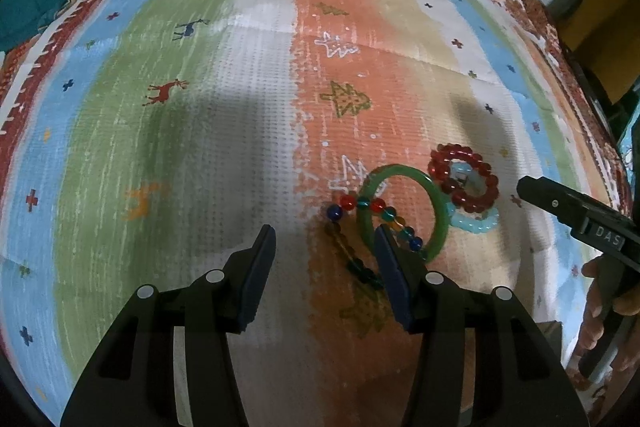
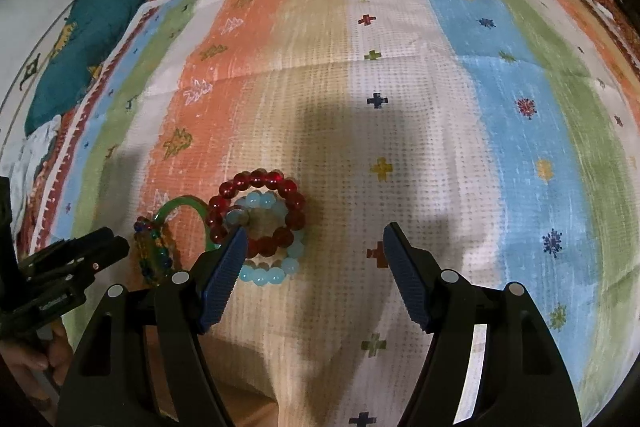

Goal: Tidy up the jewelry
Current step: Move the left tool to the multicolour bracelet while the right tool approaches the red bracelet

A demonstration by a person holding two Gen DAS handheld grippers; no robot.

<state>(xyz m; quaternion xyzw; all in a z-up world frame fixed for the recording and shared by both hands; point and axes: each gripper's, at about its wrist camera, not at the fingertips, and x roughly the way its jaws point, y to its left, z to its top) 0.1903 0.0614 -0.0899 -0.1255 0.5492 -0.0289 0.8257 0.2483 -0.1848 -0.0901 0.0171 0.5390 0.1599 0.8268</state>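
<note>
left gripper [image 1: 326, 239] jaws apart, empty | right gripper [image 2: 314, 239] jaws apart, empty | red beads [image 2: 256, 213] overlap blue beads [image 2: 268, 273], bangle [image 1: 400, 211] beside, on mat [image 1: 200, 147] | advice: straddle one red bead strand only, lift clear of blue

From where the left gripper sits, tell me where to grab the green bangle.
Probably pinch the green bangle across its far right arc, coming from above. It lies flat, and the multicolored bead bracelet drapes over its left and near rim, so that arc is the bare band.
</note>
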